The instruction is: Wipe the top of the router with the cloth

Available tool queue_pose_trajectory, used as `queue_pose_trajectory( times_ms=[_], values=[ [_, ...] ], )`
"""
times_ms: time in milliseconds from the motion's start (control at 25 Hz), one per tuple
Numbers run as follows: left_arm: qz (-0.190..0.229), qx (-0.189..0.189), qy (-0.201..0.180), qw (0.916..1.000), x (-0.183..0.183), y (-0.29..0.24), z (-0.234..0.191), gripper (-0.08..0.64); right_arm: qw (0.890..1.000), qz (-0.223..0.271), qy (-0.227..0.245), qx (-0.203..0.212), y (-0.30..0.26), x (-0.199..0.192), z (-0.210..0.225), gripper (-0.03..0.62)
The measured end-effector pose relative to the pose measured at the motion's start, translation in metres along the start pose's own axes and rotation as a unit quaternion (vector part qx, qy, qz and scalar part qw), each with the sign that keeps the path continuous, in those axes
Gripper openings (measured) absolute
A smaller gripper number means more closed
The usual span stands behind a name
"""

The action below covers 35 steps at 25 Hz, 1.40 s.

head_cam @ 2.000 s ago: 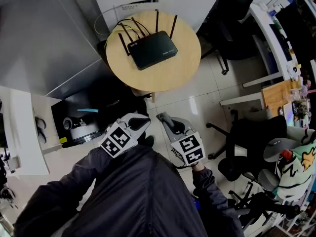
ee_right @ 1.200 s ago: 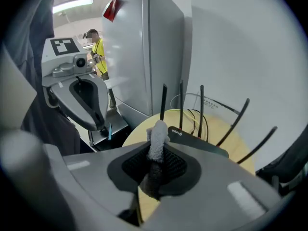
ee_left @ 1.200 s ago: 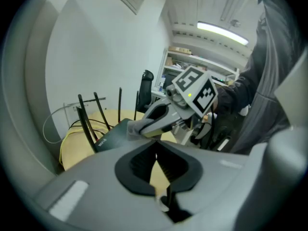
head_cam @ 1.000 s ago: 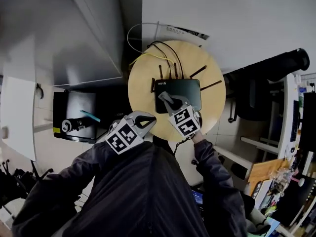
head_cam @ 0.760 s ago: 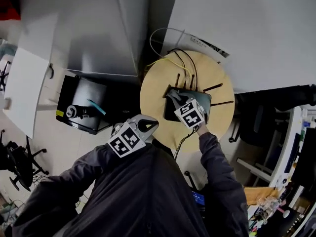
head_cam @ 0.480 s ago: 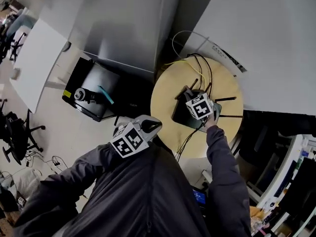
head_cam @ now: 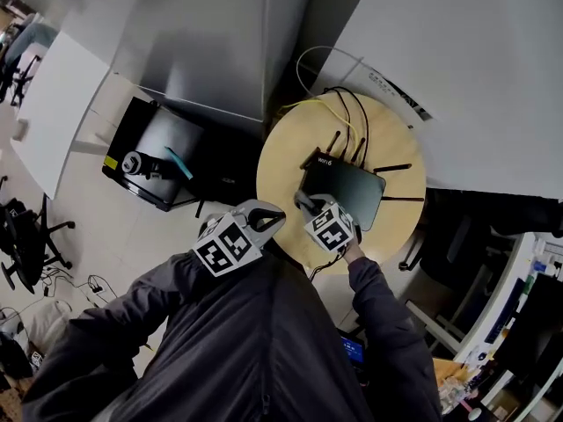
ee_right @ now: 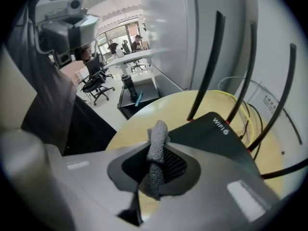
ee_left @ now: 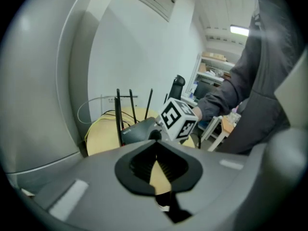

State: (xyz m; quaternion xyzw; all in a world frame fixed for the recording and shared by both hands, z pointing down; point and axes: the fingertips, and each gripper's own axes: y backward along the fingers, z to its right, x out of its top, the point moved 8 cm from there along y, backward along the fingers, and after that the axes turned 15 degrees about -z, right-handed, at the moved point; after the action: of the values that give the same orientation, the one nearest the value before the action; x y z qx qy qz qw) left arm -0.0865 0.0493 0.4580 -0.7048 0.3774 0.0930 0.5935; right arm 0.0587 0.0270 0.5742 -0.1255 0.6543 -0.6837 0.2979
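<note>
The black router (head_cam: 347,190) lies on a round wooden table (head_cam: 283,181), its several antennas pointing towards the wall. My right gripper (head_cam: 304,204) hovers at the router's near-left edge, shut on a grey cloth (ee_right: 157,137) that sticks up between its jaws. In the right gripper view the router (ee_right: 219,141) with its white WiFi print lies just ahead and to the right of the cloth. My left gripper (head_cam: 274,216) is shut and holds nothing, off the table's near-left rim. In the left gripper view the router (ee_left: 137,130) shows beyond it.
Yellow and black cables (head_cam: 345,111) run from the router's back towards the wall. A black low cabinet (head_cam: 163,156) stands on the floor left of the table, a white desk (head_cam: 53,104) further left. A grey panel (head_cam: 202,33) rises behind.
Two seconds ago both grippers were held near my body, away from the table. The right gripper then reached over the router and has now drawn back towards its near-left edge. The left gripper stayed put.
</note>
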Motion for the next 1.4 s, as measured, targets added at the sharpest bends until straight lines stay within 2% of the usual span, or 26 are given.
queue_pose_trajectory(
  times_ms=[120,280,520,680,800,1040,1240,1400],
  values=[
    [-0.004,-0.005,-0.007,1.0,0.006,-0.004,0.0,0.0,1.0,0.002,0.007,0.014,-0.001,-0.006,-0.016,0.04],
    [-0.007,-0.005,-0.014,0.9999,0.012,-0.006,0.001,0.0,1.0,0.015,-0.007,0.016,0.003,-0.009,-0.007,0.04],
    [-0.003,0.01,-0.001,0.9999,0.011,-0.003,-0.002,0.0,0.997,0.044,-0.062,-0.033,0.025,-0.01,0.073,0.04],
    [-0.001,0.019,0.008,0.9998,0.01,-0.001,-0.004,0.0,0.993,0.029,-0.095,-0.066,0.028,-0.013,0.127,0.04],
    [0.004,0.024,0.019,0.9995,0.007,0.0,-0.004,0.0,0.993,0.01,-0.098,-0.062,0.024,-0.016,0.139,0.04],
    [0.003,0.02,0.023,0.9995,0.007,-0.003,-0.003,0.0,0.995,0.001,-0.098,-0.028,0.016,-0.03,0.114,0.04],
    [-0.006,0.007,0.012,0.9999,0.011,-0.009,0.0,0.0,0.997,0.004,-0.08,0.009,0.013,-0.049,0.058,0.04],
    [-0.01,0.0,-0.002,0.9999,0.017,-0.01,-0.001,0.0,0.995,0.015,-0.094,0.042,0.009,-0.065,0.013,0.04]
  ],
)
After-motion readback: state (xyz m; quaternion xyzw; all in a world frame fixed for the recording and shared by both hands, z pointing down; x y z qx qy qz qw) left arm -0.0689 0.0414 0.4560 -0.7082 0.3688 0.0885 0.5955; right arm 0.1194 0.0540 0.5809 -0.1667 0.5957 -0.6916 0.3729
